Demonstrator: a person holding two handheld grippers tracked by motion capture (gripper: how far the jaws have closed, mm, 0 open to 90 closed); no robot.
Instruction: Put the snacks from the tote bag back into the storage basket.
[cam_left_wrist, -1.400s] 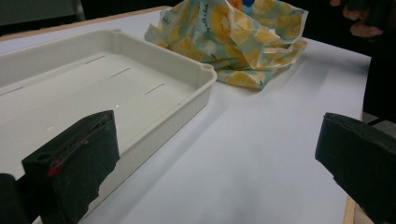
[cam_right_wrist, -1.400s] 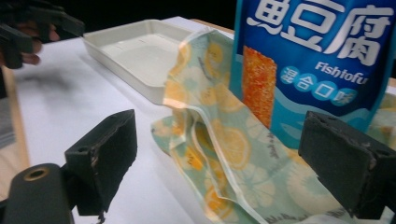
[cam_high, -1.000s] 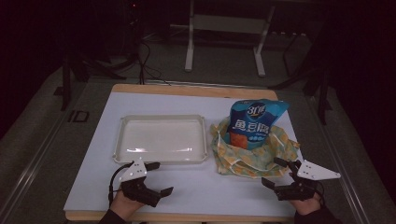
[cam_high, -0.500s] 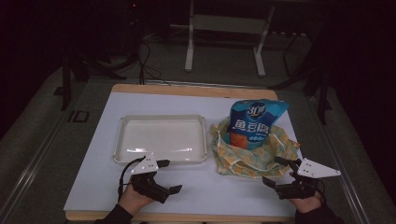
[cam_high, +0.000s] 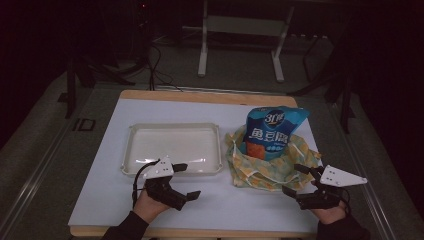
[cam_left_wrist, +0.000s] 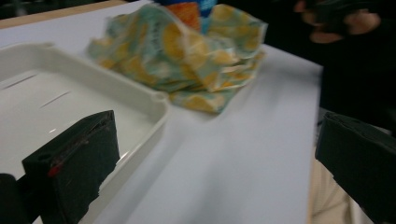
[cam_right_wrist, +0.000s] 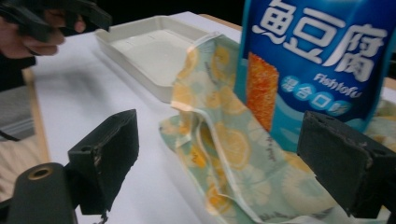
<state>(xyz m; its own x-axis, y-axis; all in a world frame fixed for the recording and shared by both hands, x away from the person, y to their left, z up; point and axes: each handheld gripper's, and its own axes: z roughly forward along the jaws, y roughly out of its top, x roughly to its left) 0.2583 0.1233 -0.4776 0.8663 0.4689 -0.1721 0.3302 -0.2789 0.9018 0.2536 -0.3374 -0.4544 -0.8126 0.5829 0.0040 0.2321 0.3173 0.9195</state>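
Observation:
A blue snack bag (cam_high: 273, 131) (cam_right_wrist: 322, 56) stands upright on a crumpled lemon-print cloth (cam_high: 270, 162) (cam_left_wrist: 187, 56) (cam_right_wrist: 224, 140) at the table's right. An empty white tray (cam_high: 172, 147) (cam_left_wrist: 42, 107) (cam_right_wrist: 154, 44) lies left of the cloth. My left gripper (cam_high: 184, 181) (cam_left_wrist: 210, 158) is open just in front of the tray's near edge, pointing right toward the cloth. My right gripper (cam_high: 296, 179) (cam_right_wrist: 233, 154) is open at the cloth's near right corner, with nothing between its jaws.
The white table top (cam_high: 225, 200) has bare room in front of the tray and cloth. Its wooden edge (cam_high: 200, 95) runs along the far side. Dark floor, cables and a metal stand (cam_high: 240, 30) lie beyond.
My left gripper has moved right and slightly forward along the tray's near edge, turning toward the cloth. The right gripper has stayed near the cloth's corner.

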